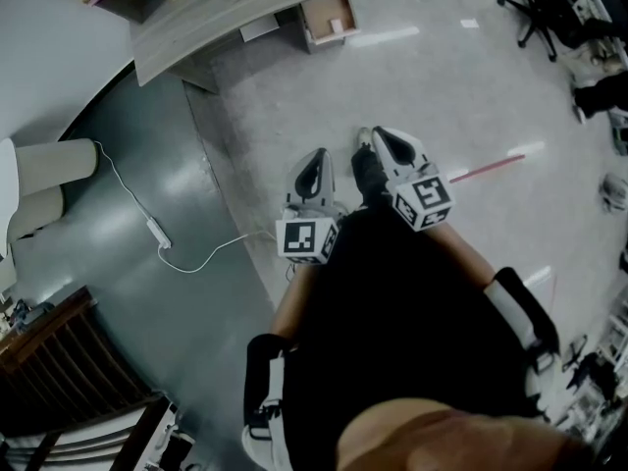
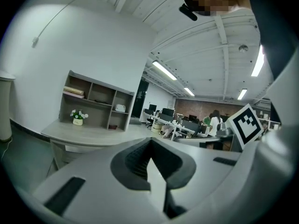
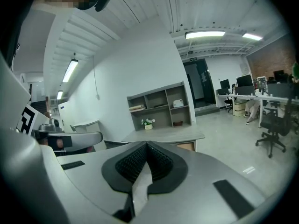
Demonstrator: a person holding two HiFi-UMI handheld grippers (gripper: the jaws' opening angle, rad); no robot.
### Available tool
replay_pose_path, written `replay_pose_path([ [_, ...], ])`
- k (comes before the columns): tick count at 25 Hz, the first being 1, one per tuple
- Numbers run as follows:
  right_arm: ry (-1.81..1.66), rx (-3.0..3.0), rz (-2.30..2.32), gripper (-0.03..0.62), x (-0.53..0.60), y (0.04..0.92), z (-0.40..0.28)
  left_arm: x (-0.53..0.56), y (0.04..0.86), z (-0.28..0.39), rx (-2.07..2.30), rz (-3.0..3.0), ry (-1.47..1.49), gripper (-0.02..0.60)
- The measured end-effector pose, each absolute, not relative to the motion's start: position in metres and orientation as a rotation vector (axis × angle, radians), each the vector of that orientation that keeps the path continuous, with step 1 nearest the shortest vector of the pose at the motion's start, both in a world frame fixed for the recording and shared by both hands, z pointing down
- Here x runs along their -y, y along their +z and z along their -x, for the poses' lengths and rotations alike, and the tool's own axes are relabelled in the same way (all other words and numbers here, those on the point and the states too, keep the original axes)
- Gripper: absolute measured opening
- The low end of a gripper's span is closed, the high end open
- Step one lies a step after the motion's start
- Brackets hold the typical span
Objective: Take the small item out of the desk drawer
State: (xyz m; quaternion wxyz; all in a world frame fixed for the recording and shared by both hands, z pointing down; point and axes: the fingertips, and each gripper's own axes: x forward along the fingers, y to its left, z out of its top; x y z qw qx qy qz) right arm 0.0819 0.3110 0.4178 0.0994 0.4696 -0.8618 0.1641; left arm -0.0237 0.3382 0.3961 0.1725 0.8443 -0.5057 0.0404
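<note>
The grey desk [image 1: 245, 13] stands far ahead at the top of the head view. Its drawer [image 1: 329, 20] is pulled open, and a small pale item [image 1: 337, 26] seems to lie inside. I hold both grippers close to my body, well short of the desk. My left gripper [image 1: 316, 170] and my right gripper [image 1: 388, 145] point toward it. In the left gripper view the jaws [image 2: 150, 144] are shut with nothing between them. In the right gripper view the jaws [image 3: 145, 146] are also shut and empty, with the desk [image 3: 163, 135] beyond.
A white power strip with its cable [image 1: 157, 234] lies on the dark floor to the left. An open shelf unit with a flower pot [image 2: 77, 117] sits on the desk. An office chair [image 1: 545, 8] stands at the far right, and a red strip [image 1: 488, 168] marks the floor.
</note>
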Motion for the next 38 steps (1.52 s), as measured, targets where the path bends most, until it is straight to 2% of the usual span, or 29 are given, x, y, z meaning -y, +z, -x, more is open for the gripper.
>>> replay_pose_path([
  [8,0.499,2.568,-1.308,0.0,-0.211,0.42,-0.123,-0.236,0.392,-0.023,1.47,-2.351,0.134,-0.002],
  [19,0.517,2.559,-1.256,0.0,-0.116,0.438,-0.149,-0.157,0.39,-0.04,1.563,-2.281,0.136,-0.002],
  [29,0.554,2.509,-1.283,0.0,-0.073,0.461,-0.143,-0.11,0.4,-0.036,1.537,-2.283,0.123,-0.002],
  [38,0.567,2.45,-1.325,0.0,-0.017,0.474,-0.113,-0.035,0.405,-0.005,1.449,-2.347,0.126,-0.002],
])
